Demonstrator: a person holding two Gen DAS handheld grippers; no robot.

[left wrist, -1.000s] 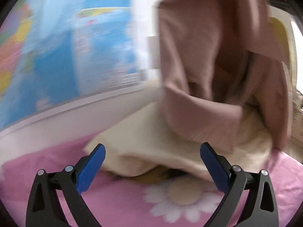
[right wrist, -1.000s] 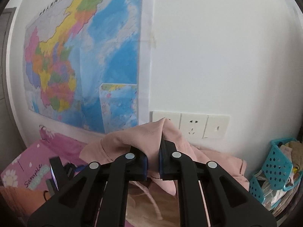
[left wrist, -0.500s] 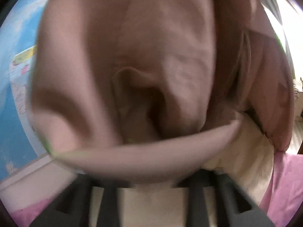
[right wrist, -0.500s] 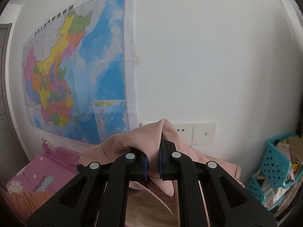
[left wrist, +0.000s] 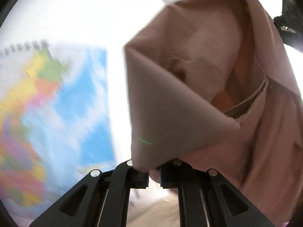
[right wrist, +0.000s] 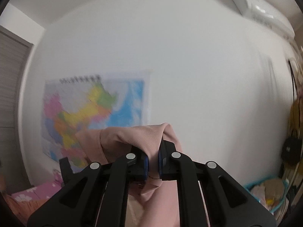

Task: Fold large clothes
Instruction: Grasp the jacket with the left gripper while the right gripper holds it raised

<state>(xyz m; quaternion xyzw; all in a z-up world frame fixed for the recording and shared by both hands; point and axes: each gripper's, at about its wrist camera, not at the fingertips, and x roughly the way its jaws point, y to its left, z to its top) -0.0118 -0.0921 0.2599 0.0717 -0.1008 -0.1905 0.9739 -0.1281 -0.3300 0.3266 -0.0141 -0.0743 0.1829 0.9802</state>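
A large dusty-pink garment [left wrist: 198,87] hangs in the air and fills the right half of the left wrist view. My left gripper [left wrist: 153,176] is shut on a lower fold of it, the cloth bunched between the black fingers. In the right wrist view the same pink garment [right wrist: 136,138] drapes over my right gripper [right wrist: 153,164], which is shut on a fold of the fabric between its blue pads. Both grippers are raised and point roughly level toward the wall. The other gripper's black body [right wrist: 65,170] shows at the lower left of the right wrist view.
A colourful wall map [right wrist: 90,117] hangs on the white wall [right wrist: 189,66], with an air conditioner [right wrist: 261,13] high at the right. A teal basket [right wrist: 265,194] of clothes sits at the lower right. Pink flowered bedding [right wrist: 37,193] lies at the lower left, beside a grey door [right wrist: 11,79].
My left gripper went from open above the bed to shut on the pink garment and rose with it. The right gripper lifted too, keeping its hold; the sockets dropped out of view.
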